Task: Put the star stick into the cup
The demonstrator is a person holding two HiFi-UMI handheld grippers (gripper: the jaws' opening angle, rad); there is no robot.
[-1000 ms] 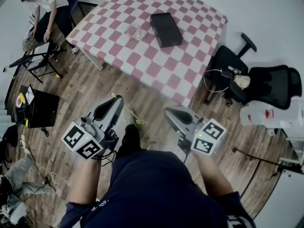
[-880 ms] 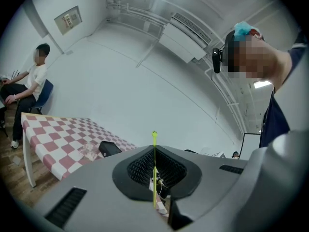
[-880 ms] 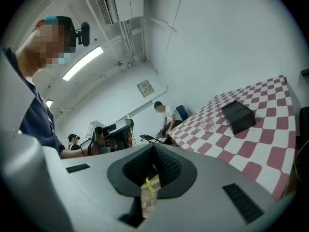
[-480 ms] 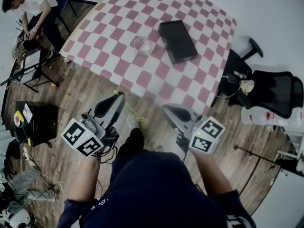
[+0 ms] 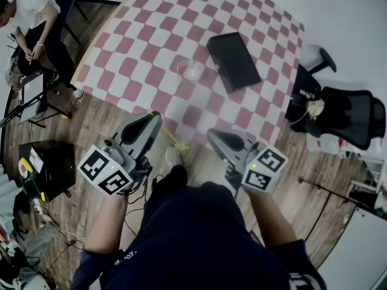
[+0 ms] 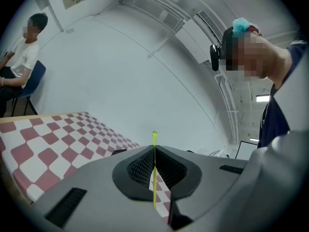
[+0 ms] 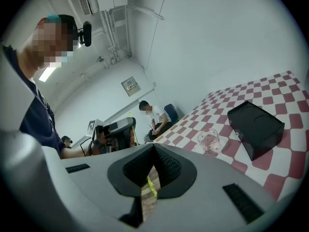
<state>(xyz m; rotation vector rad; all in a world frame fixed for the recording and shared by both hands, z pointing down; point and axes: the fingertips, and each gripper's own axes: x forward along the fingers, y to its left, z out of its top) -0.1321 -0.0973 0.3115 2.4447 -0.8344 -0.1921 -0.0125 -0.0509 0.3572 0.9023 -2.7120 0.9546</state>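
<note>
The step in hand looks like the carry: the stick is held but not yet at the cup. The left gripper has its jaws closed on the stick, which runs thin and yellow-green through the pads and pokes out past the tips. In the head view it hangs over the floor, well short of the cup and off the near edge of the table on which the cup stands. The right gripper is also closed, with nothing clamped as far as I can tell, and sits about as far back from the cup.

Next, I judge, the left gripper must reach forward to above the cup, tip the stick upright over the mouth and let go (the cup is clear and light, so a knock could shift it).

The star itself is hard to make out. A yellow bit shows through the right gripper's gap, probably the stick beyond it.
</note>
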